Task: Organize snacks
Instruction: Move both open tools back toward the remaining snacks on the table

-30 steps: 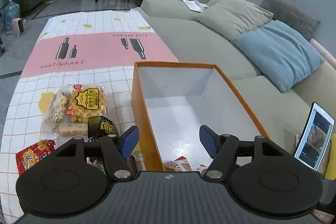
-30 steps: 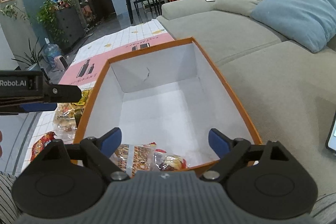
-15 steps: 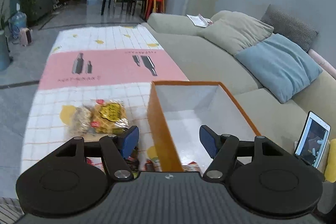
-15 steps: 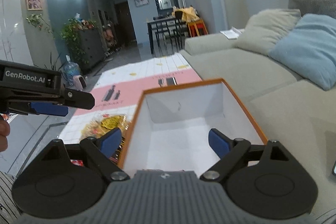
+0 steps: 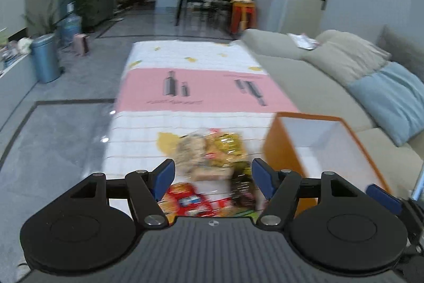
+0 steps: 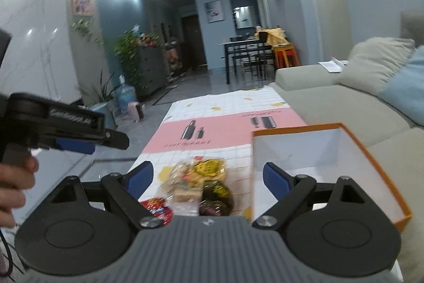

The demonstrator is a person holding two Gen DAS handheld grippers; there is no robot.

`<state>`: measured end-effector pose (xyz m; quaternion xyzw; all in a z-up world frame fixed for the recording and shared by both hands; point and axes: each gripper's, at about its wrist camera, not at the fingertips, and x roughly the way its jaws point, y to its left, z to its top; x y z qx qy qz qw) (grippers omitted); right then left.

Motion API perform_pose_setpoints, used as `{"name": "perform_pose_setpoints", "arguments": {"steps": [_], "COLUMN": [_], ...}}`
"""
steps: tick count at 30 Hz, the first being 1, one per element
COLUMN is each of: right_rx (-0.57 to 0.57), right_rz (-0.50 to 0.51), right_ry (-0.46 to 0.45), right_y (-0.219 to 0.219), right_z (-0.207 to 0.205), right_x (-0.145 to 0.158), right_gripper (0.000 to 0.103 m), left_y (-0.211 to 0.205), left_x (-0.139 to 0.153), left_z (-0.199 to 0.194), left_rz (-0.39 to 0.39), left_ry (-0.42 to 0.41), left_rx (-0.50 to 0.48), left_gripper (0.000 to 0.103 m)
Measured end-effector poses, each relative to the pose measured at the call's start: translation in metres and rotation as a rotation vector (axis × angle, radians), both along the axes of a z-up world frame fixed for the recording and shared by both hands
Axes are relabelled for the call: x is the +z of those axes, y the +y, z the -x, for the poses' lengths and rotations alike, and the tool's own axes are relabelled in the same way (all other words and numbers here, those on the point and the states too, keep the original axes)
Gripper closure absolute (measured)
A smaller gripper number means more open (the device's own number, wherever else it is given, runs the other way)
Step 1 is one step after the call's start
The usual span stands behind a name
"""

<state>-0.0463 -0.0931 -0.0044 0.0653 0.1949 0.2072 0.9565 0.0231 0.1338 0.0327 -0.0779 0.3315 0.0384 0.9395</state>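
A pile of snack packs lies on the checked tablecloth (image 5: 185, 121): a yellow waffle pack (image 5: 225, 146), a pale pack (image 5: 189, 150), a dark pack (image 5: 239, 186) and a red pack (image 5: 185, 199). My left gripper (image 5: 213, 177) hovers open above the pile, holding nothing. To the pile's right stands the orange box (image 5: 281, 147) with white inner walls. My right gripper (image 6: 208, 178) is open and empty too, above the same pile (image 6: 201, 177), with the box (image 6: 296, 130) on its right. The left gripper (image 6: 111, 142) shows at the left, held by a hand (image 6: 16, 177).
A beige sofa (image 5: 304, 81) with beige and blue cushions (image 5: 389, 100) runs along the table's right side. Grey floor (image 5: 58, 129) lies to the left, with a blue bin (image 5: 45, 57), a water bottle and plants. A dining table (image 6: 243, 52) stands at the back.
Both grippers have pulled back from over the box, risen and swung left, so the snack pile now sits between their fingers. Both stay open and empty.
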Motion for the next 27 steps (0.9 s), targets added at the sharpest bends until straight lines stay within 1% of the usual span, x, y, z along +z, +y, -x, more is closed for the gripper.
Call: {"name": "perform_pose_setpoints", "arguments": {"steps": [3, 6, 12, 15, 20, 23, 24, 25, 27], "right_rx": [0.020, 0.073, 0.134, 0.151, 0.132, 0.113, 0.102, 0.089, 0.079], "right_rz": [0.040, 0.065, 0.229, 0.274, 0.353, 0.406, 0.430, 0.457, 0.514], "right_ry": [0.013, 0.049, 0.080, 0.103, 0.153, 0.151, 0.153, 0.154, 0.139], "right_y": [0.025, 0.049, 0.091, 0.102, 0.118, 0.123, 0.124, 0.126, 0.130], "right_z": [0.005, 0.007, 0.009, 0.002, -0.021, -0.035, -0.040, -0.046, -0.053], "right_x": [-0.008, -0.020, -0.048, -0.063, -0.087, -0.100, -0.104, -0.109, -0.118], "right_gripper": [0.015, 0.015, 0.016, 0.016, 0.017, 0.020, 0.021, 0.025, 0.026], "left_y": [0.019, 0.034, 0.060, 0.072, 0.076, 0.076, 0.075, 0.075, 0.071], "left_x": [-0.010, -0.023, -0.050, -0.060, -0.073, -0.077, -0.078, -0.078, -0.078], "left_z": [-0.006, -0.013, -0.019, -0.017, -0.020, -0.021, -0.021, -0.022, -0.024], "left_rz": [0.024, 0.046, 0.048, 0.065, 0.036, 0.023, 0.020, 0.015, -0.007], "left_ry": [0.033, 0.082, 0.167, 0.209, 0.271, 0.291, 0.293, 0.294, 0.290], "left_rx": [0.060, 0.077, 0.111, 0.111, 0.107, 0.108, 0.103, 0.099, 0.091], "left_gripper": [0.025, 0.025, 0.025, 0.025, 0.025, 0.025, 0.025, 0.025, 0.025]}}
